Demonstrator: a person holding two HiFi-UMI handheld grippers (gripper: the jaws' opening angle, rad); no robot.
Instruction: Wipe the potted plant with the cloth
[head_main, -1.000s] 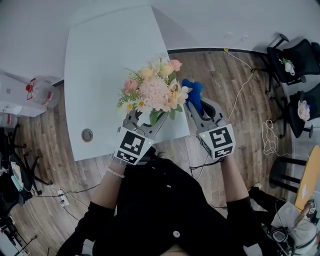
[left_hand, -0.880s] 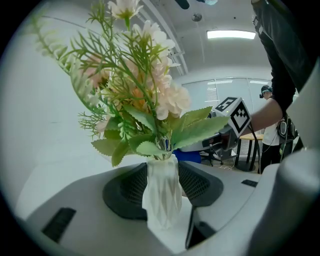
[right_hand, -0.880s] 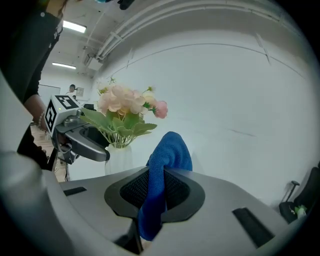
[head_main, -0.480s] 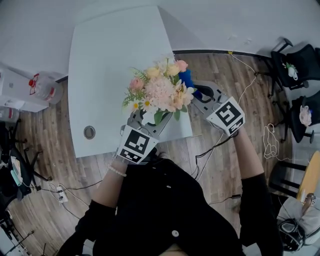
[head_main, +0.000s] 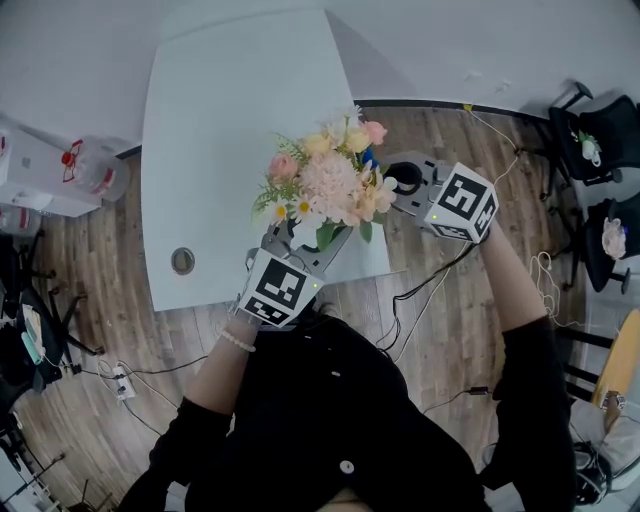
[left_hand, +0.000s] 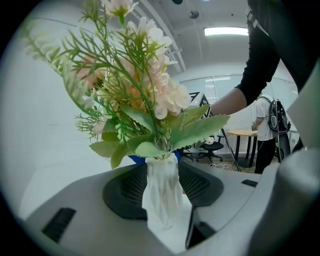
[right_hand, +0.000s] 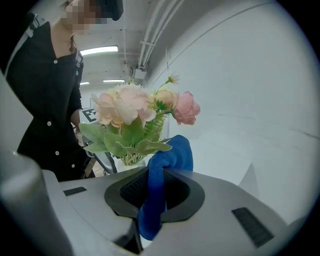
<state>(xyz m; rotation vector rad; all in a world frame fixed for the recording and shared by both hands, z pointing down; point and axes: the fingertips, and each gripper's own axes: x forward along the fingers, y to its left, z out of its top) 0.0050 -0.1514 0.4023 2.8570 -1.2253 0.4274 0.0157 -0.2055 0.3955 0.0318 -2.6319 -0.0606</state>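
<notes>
One plant (head_main: 325, 185), one cloth (right_hand: 157, 190), two grippers, one table (head_main: 220, 130). My left gripper (head_main: 300, 238) is clamped on the plant's white vase (left_hand: 161, 192), pads against both its sides; the vase stands upright between the jaws and the pink, peach and white blooms spread above and ahead of them. My right gripper (head_main: 395, 185) is closed on the blue cloth, which is pinched between its pads. A fold bulges out just ahead of the jaws, right beside the lower leaves; I cannot tell if it touches them. From the head view only a sliver of blue shows behind the blooms. The right gripper sits just beside the bouquet, on the side away from the left gripper. The table is white and bare apart from one round cable hole (head_main: 183, 261), off to the left gripper's left. Its near corner lies under the vase, and bare tabletop runs ahead of the left jaws. Under the right gripper is wood floor (head_main: 440, 330) with loose cables (head_main: 420, 300). Two black chairs (head_main: 600, 130) stand well off to its right.
</notes>
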